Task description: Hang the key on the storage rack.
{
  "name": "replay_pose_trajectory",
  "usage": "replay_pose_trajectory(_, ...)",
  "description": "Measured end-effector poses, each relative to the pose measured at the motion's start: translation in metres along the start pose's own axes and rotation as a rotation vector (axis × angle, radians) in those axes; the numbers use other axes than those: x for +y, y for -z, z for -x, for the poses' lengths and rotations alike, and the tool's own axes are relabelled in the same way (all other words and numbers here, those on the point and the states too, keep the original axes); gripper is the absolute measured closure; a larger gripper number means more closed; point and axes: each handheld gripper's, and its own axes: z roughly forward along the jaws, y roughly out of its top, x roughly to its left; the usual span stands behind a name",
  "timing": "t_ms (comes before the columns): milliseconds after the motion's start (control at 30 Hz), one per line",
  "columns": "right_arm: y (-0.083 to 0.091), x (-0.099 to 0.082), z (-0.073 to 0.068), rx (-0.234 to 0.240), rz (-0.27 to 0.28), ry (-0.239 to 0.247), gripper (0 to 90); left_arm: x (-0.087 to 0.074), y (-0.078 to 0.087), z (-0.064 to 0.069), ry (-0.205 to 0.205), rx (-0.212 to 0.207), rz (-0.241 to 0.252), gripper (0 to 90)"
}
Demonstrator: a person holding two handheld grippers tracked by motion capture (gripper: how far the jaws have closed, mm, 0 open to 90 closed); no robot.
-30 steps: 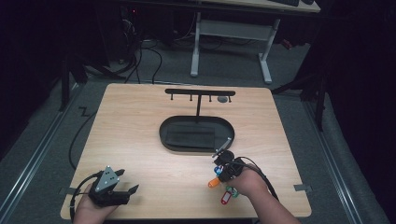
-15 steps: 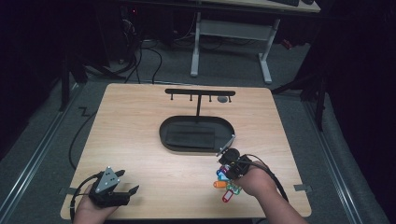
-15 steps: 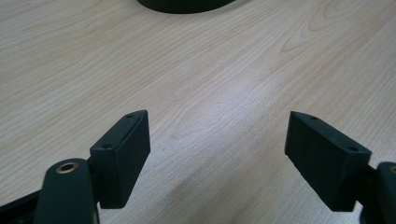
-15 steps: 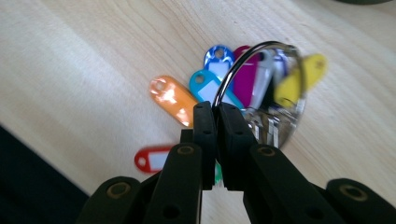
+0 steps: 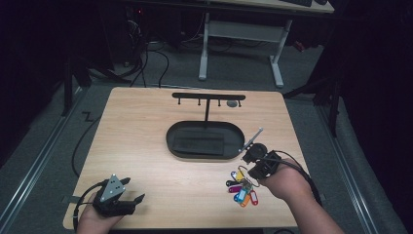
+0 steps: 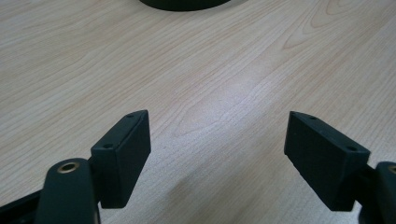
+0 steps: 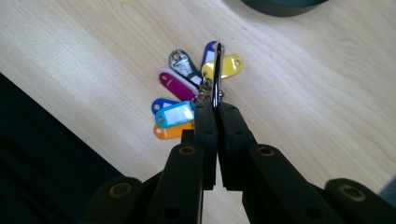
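The bunch of key tags is a loose fan of small coloured plastic tags, yellow, blue, purple, grey, cyan and orange, all strung on one metal ring. It hangs just ahead of the right gripper, whose two black jaws are pressed together on the ring's thin wire, with the tags splayed to one side of the jaw tips and lying on or just over the wooden table. By the look of it the bunch is light, but it is floppy: the tags will swing and clatter freely, while the ring itself is stiff, smooth and narrow, so it could twist or slide between the pads if jolted. The ring is the sensible place to hold, since any single tag would pivot and let the rest dangle. In the high view the bunch sits directly under the right gripper, with the dark oval tray and its hook stand beyond. Well apart from all this, the left gripper has its jaws spread wide over bare wood, gripping nothing.
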Motion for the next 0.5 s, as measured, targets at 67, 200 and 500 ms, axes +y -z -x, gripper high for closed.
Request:
replay_pose_trajectory(67, 0.009, 0.001, 0.002, -0.018, 0.004, -0.004, 87.9, 0.000, -0.001, 0.000, 0.002, 0.000, 0.002, 23.3)
replay_pose_trajectory(200, 0.027, 0.004, 0.004, -0.036, 0.021, 0.000, 87.9, 0.000, 0.000, 0.000, -0.002, -0.001, 0.000, 23.3)
replay_pose_trajectory(500, 0.047, 0.015, 0.009, -0.043, 0.037, 0.012, 87.8, -0.001, 0.001, -0.001, 0.010, 0.002, 0.005, 23.3)
